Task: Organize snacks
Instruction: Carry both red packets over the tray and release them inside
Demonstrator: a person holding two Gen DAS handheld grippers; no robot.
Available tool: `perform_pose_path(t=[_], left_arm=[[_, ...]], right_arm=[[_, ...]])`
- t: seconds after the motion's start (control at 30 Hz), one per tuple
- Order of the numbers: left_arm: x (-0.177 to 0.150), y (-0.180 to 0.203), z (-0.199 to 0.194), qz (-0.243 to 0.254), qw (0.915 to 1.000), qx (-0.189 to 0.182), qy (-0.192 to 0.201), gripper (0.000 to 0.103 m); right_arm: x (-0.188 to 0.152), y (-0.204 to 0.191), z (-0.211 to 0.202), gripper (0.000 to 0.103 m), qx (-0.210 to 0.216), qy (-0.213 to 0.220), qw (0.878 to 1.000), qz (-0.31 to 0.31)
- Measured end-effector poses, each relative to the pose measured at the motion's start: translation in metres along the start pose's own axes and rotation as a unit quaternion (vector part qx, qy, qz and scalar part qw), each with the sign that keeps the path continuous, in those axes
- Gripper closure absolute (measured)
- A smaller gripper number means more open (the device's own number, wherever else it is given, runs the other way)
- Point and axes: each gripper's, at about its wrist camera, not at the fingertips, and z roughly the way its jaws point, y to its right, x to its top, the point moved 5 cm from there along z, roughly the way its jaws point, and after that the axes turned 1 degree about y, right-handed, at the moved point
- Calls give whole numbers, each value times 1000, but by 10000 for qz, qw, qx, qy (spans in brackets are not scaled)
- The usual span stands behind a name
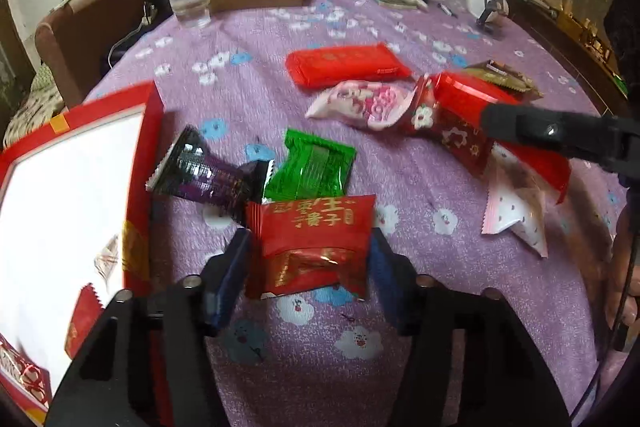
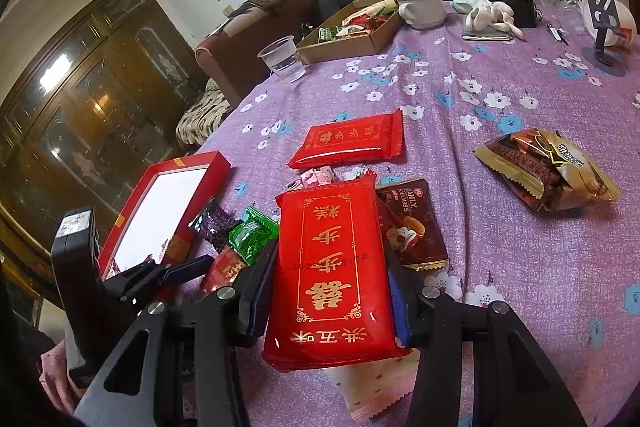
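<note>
Both hands are loaded here! The left claw (image 1: 310, 259) is closed onto a small square red foil snack packet with gold lettering (image 1: 312, 247), pinched across its sides, fingers barely wider than the packet. The right claw (image 2: 330, 291) is clamped on a long flat red snack pack with gold characters (image 2: 332, 275), its long axis running straight out along the fingers, away from the holder.

Now the relation that matters: the red shallow box with the white inside (image 1: 60, 211) lies just left of the left claw, its near wall right beside the packet, so the left hand looks much the nearer and needs only a short swing left. A couple of wrappers already lie inside. From the right claw the box (image 2: 160, 203) sits to the far left, with the left gripper between, so I'd judge the long pack waits its turn.

Just beyond the left claw lie a green foil packet (image 1: 310, 167) and a dark purple one (image 1: 200, 171), touching. Under and beside the long pack are a brown chocolate packet (image 2: 412, 223) and a pale pink-dotted sachet (image 2: 368, 387). Further out, a second long red pack (image 2: 352, 141) lies crosswise, and a gold-brown packet (image 2: 548, 171) well right.

All this on a purple flower-print cloth (image 2: 500, 267) over the tabletop. Far side: clear plastic cup of water (image 2: 282, 57), brown cardboard tray of snacks (image 2: 352, 31), white mug (image 2: 422, 9), dark sofa behind.
</note>
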Motion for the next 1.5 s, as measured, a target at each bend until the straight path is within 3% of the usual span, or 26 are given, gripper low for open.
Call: perform_pose_path(t=[0.1, 0.27, 0.53, 0.63, 1.07, 1.5], left_arm=[[1, -1, -1, -53, 10000, -49, 41, 53], [5, -5, -15, -85, 9994, -102, 310, 70], [3, -17, -22, -272, 9986, -130, 426, 73], [5, -23, -30, -348, 9979, -130, 539, 79], [-2, -42, -40, -495, 9975, -60, 500, 80], [-4, -45, -56, -486, 9950, -326, 812, 81]], right_arm=[[-1, -1, 3, 55, -8, -33, 10000, -11], [-4, -4, 6, 55, 27, -62, 9999, -91], [-6, -18, 4, 55, 218, 13, 9993, -297], [-6, -17, 5, 55, 189, 1, 9995, -272], [-7, -23, 7, 55, 276, -6, 9991, -328], [-7, -30, 0, 55, 577, 139, 9977, -342]])
